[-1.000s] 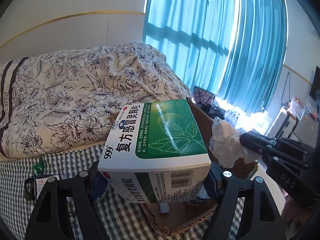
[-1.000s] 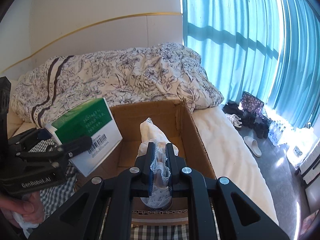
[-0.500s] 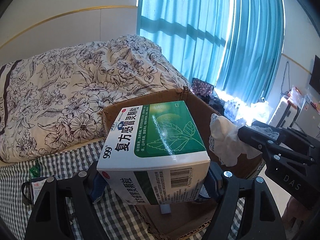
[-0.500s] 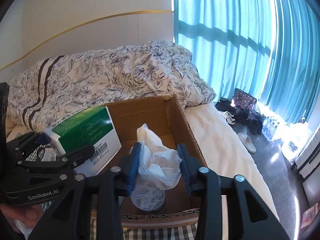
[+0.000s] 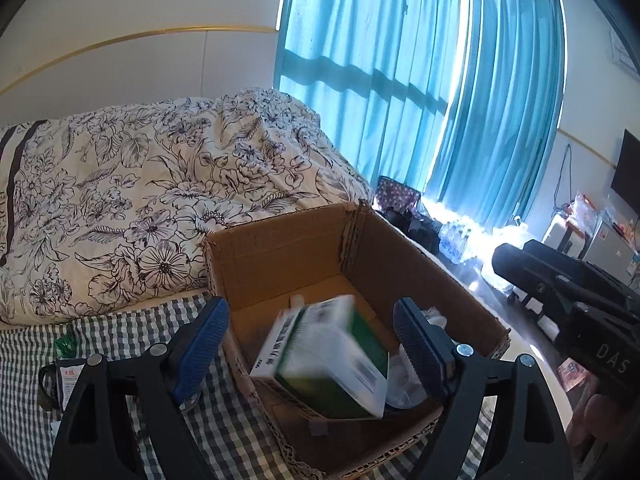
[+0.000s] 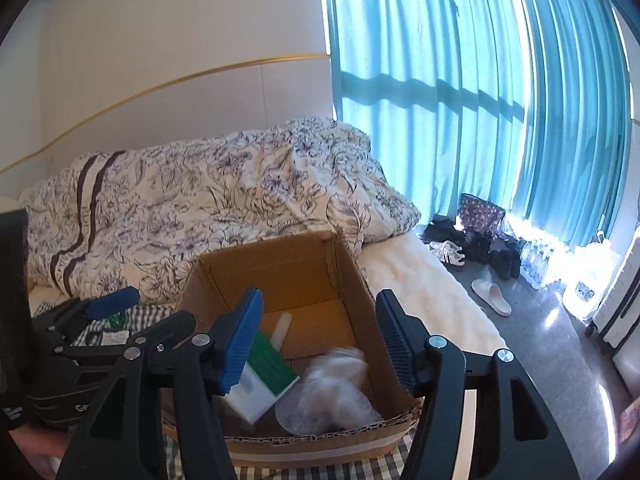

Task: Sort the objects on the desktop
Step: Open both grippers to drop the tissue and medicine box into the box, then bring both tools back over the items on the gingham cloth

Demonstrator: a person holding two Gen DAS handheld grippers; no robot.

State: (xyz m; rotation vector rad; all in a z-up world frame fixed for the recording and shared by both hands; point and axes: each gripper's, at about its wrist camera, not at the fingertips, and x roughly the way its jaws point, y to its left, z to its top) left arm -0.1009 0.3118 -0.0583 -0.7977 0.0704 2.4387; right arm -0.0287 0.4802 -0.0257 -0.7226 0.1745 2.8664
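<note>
An open cardboard box [image 5: 280,240] [image 6: 288,264] stands on the checked cloth at the bed's foot. Inside it a green-and-white medicine box [image 5: 328,360] [image 6: 264,376] lies tilted and blurred, free of any grip. Beside it in the box sits a clear plastic cup stuffed with white tissue [image 6: 336,388], also blurred. My left gripper [image 5: 312,336] is open above the box, fingers wide apart around the medicine box without touching it. Over the box's near edge my right gripper [image 6: 320,340] hangs open and holds nothing. A pale tube [image 6: 282,330] lies on the box floor.
A flowered duvet [image 5: 140,200] is heaped on the bed behind the box. Small packets [image 5: 68,376] lie on the checked cloth [image 5: 224,436] to the left. Shoes, a slipper [image 6: 490,298] and water bottles sit on the floor by the blue curtains.
Both grippers opened. The medicine box fell from the left gripper into the cardboard box, and the tissue-filled cup fell from the right gripper beside it.
</note>
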